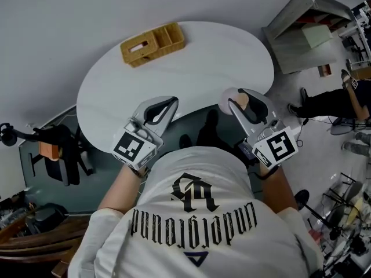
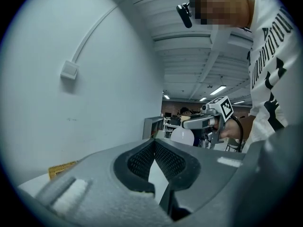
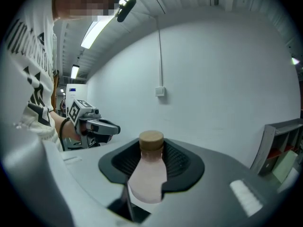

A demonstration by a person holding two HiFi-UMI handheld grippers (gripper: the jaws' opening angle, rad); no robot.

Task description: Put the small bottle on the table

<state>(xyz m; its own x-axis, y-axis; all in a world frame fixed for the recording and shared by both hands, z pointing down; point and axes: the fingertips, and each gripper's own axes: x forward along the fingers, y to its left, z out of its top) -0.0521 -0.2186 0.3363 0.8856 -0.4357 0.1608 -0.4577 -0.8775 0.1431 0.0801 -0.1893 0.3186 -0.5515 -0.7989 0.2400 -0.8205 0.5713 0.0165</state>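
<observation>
The small bottle [image 1: 228,99], pale with a tan cap, is held upright between the jaws of my right gripper [image 1: 235,101], just past the near right edge of the round white table [image 1: 203,57]. In the right gripper view the bottle [image 3: 147,174] fills the gap and the pads press on both its sides; my right gripper [image 3: 151,148] is shut on it. My left gripper [image 1: 173,101] hovers over the table's near edge with its tips together and nothing held. In its own view the left gripper [image 2: 154,144] points past the bottle [image 2: 182,135] toward the wall.
A wicker basket [image 1: 152,44] with compartments stands at the table's far side. A grey shelf unit [image 1: 307,28] and a seated person [image 1: 333,100] are at the right. A black stand with gear [image 1: 55,149] is on the floor at the left.
</observation>
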